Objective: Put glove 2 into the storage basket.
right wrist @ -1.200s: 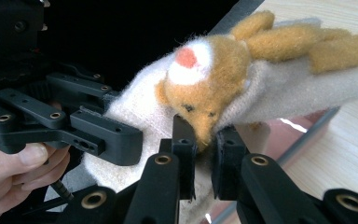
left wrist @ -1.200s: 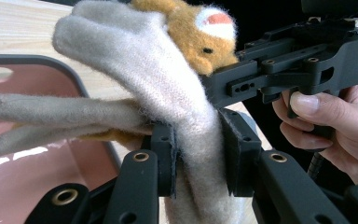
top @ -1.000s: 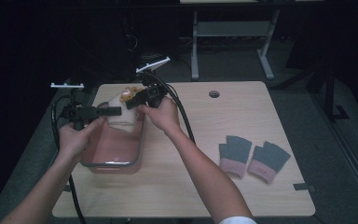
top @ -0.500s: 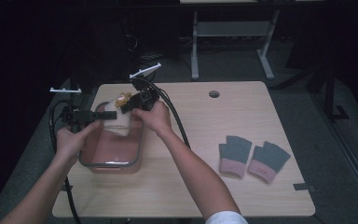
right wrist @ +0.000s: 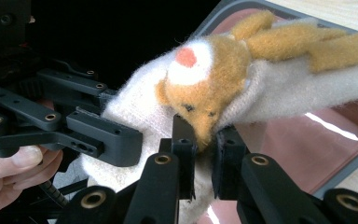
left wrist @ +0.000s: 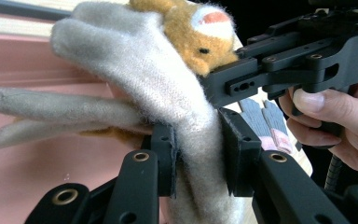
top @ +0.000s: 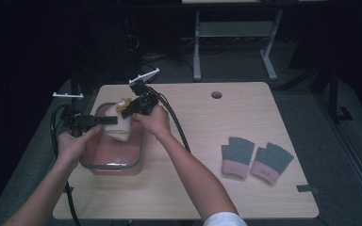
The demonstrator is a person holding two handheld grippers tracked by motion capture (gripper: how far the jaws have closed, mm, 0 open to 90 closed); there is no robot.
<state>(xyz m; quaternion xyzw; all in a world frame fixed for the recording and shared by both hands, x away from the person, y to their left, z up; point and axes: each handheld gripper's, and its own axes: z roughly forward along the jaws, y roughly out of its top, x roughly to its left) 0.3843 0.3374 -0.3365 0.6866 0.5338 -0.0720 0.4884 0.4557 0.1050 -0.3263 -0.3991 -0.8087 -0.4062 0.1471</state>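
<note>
A cream knitted glove point(top: 118, 130) with an orange plush animal face point(right wrist: 200, 79) hangs between both grippers over a pink container with a grey rim point(top: 113, 165) at the table's left. My left gripper point(top: 107, 120) is shut on the glove's cream body point(left wrist: 186, 107), pads pressed on either side. My right gripper point(top: 128, 109) comes in from the far side and is shut on the glove at the orange face. In the left gripper view the glove's fingers point(left wrist: 51, 109) trail out to the left above the pink container floor point(left wrist: 37, 177).
A pair of grey gloves with pink cuffs point(top: 238, 155) point(top: 271, 162) lies flat on the right half of the wooden table point(top: 207, 141). A cable hole point(top: 216, 94) sits near the far edge and a dark strip of tape point(top: 307, 189) near the right front corner. Gripper cables trail over the table's left.
Both hands have shifted a little left and lower with the glove between them, bringing it down over the pink container. The grip of each gripper is unchanged.
</note>
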